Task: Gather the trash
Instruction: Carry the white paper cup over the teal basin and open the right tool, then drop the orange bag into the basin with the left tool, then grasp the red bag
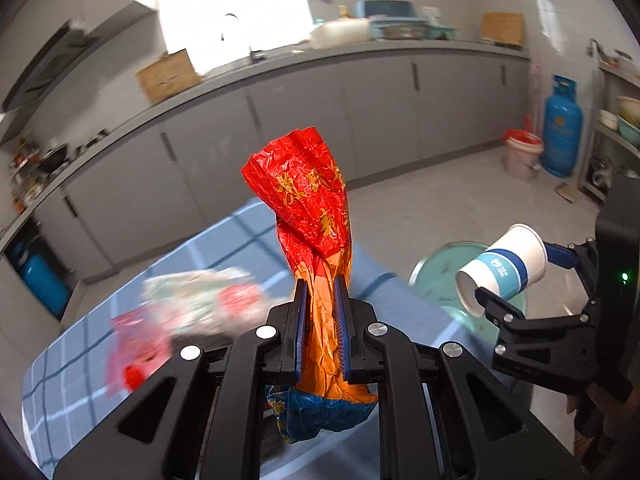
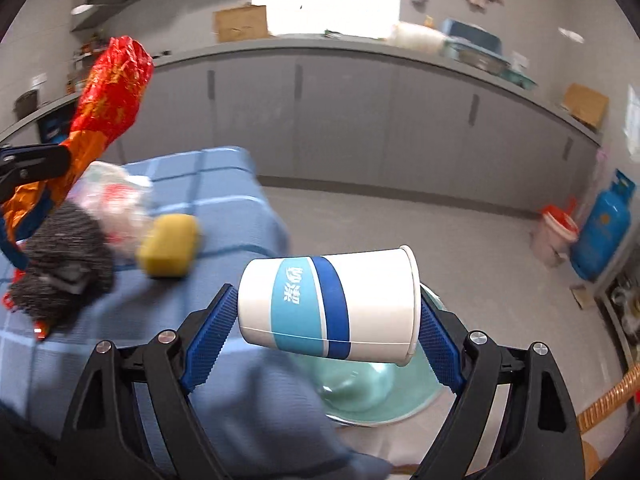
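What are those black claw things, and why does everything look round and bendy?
They are two grabbers a person holds, one in each hand. Each has a tiny wide-eyed camera looking along its fingers, so the room looks curved. One picture comes from the left gripper. It squeezes a crumpled red and orange wrapper. The other comes from the right gripper. A paper cup lies sideways between its blue pads, above a green basin on the floor. On the blue checked tablecloth lie a yellow sponge, a grey scrubber and a crinkly plastic bag.

Bright daylight blows out the window, fisheye bends the edges, and motion blur perhaps smears the table.
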A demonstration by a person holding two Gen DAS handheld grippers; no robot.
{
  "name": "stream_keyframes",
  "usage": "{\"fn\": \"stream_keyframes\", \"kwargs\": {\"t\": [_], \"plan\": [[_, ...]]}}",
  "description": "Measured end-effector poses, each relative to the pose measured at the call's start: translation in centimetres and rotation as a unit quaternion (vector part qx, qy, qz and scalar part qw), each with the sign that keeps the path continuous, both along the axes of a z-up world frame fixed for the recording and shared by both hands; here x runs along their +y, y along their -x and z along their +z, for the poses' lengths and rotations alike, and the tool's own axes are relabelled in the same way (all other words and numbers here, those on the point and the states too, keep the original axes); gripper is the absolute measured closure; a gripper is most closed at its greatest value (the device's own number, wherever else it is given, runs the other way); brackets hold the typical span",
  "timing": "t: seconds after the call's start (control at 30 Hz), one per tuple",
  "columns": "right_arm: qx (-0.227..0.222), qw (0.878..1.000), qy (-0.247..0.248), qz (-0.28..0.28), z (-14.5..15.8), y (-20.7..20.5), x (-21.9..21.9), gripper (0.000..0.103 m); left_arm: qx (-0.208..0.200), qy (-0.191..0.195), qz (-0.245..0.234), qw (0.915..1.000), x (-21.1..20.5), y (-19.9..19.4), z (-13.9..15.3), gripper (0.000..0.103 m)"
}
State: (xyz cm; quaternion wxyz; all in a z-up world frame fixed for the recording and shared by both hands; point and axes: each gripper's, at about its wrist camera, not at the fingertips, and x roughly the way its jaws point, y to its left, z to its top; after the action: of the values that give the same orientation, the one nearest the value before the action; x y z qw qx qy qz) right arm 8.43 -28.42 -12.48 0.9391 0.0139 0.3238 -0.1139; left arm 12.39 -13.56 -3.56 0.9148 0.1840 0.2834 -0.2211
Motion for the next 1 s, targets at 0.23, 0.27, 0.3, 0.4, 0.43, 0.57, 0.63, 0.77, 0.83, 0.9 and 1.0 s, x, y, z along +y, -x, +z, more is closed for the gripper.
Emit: {"fn": "stream_keyframes", "kwargs": {"t": [0.23, 0.27, 0.3, 0.4, 0.43, 0.57, 0.63, 0.77, 0.83, 0.9, 1.0], "plan": [[0.02, 0.999, -0.025, -0.042, -2.8, -0.4, -5.5, 0.018, 0.04, -0.013, -0.054, 0.9977, -6.8, -0.9, -4.0, 0.089], [0.022, 0.998, -0.027, -0.043, -3.2, -0.6, -5.9, 0.018, 0.044, -0.012, -0.059, 0.9972, -7.4, -0.9, -4.4, 0.089], [0.023, 0.998, -0.027, -0.046, -3.5, -0.6, -6.2, 0.018, 0.048, -0.015, -0.062, 0.9968, -8.1, -1.0, -5.0, 0.089], [0.027, 0.998, -0.027, -0.053, -4.3, -0.8, -6.8, 0.018, 0.058, -0.016, -0.074, 0.9954, -9.5, -1.5, -6.1, 0.088], [0.027, 0.998, -0.028, -0.055, -4.5, -0.9, -7.1, 0.018, 0.059, -0.016, -0.075, 0.9953, -9.7, -1.6, -6.2, 0.086], [0.021, 0.997, -0.03, -0.061, -4.9, -1.2, -7.9, 0.006, 0.056, -0.01, -0.075, 0.9955, -10.0, -2.0, -6.8, 0.049], [0.024, 0.997, -0.028, -0.067, -5.2, -1.3, -8.4, 0.006, 0.06, -0.009, -0.077, 0.9952, -10.2, -2.3, -6.9, 0.049], [0.023, 0.996, -0.037, -0.084, -5.4, -1.1, -9.4, 0.006, 0.056, -0.009, -0.068, 0.9961, -9.6, -2.8, -6.7, 0.04], [0.023, 0.995, -0.041, -0.091, -5.5, -0.8, -9.7, 0.005, 0.053, -0.01, -0.059, 0.9968, -8.9, -2.8, -6.5, 0.039], [0.025, 0.994, -0.046, -0.094, -5.6, -0.7, -9.8, 0.005, 0.048, -0.01, -0.052, 0.9974, -8.2, -2.9, -6.2, 0.035], [0.029, 0.994, -0.046, -0.093, -5.5, -0.5, -9.5, 0.005, 0.03, -0.018, -0.034, 0.9988, -6.7, -2.5, -5.5, 0.03]]}}
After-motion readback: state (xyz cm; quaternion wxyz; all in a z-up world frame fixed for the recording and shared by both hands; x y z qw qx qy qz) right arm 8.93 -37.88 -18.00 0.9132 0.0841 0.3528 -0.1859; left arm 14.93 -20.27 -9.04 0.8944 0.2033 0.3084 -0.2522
